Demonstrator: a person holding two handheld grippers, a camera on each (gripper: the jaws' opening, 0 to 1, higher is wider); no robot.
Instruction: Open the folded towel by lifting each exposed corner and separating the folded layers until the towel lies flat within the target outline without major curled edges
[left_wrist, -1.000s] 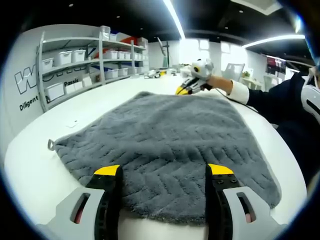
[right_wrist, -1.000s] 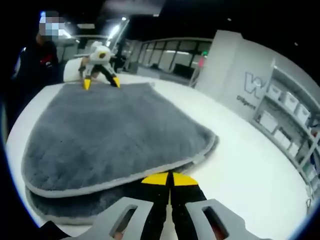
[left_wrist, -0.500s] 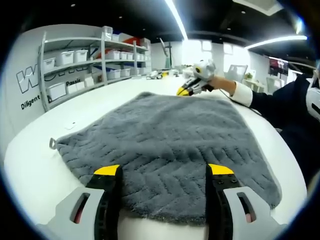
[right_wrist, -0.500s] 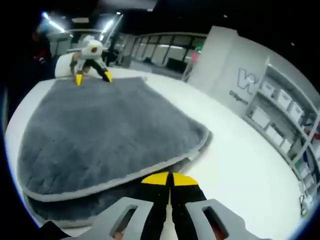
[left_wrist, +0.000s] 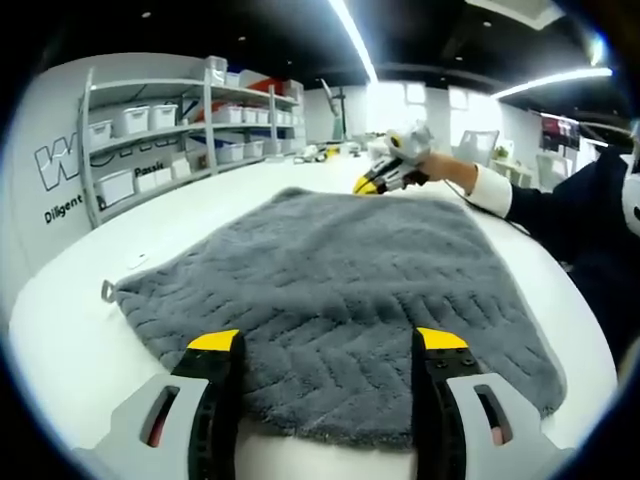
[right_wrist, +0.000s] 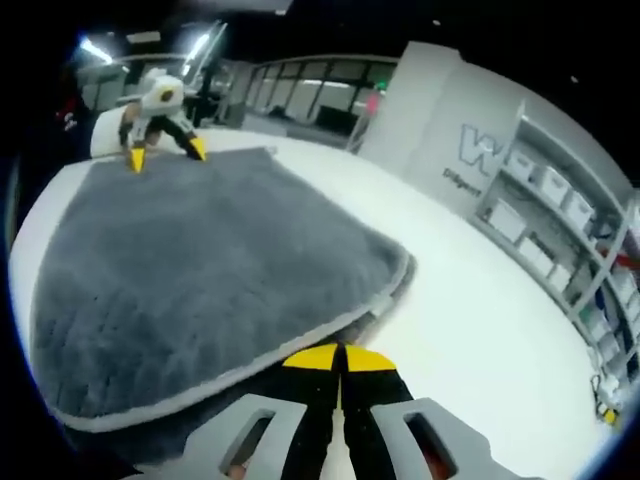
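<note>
The grey towel (left_wrist: 340, 290) is lying folded on the white counter (left_wrist: 60, 340), two layers showing at its edge (right_wrist: 230, 375). The right tool (right_wrist: 341, 357) is pinching closed at that edge — whether it is catching one layer or both I cannot tell; catching both would be dragging the whole towel rather than parting it. The left tool (left_wrist: 327, 340) is hanging released over the near hem. Shelving with bins (left_wrist: 160, 120) is standing well apart, blocking nothing

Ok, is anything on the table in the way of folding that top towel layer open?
Nothing visible. The white table beside the grey towel is bare, and the right tool is shut at the towel's edge; the left tool hangs open over it.
</note>
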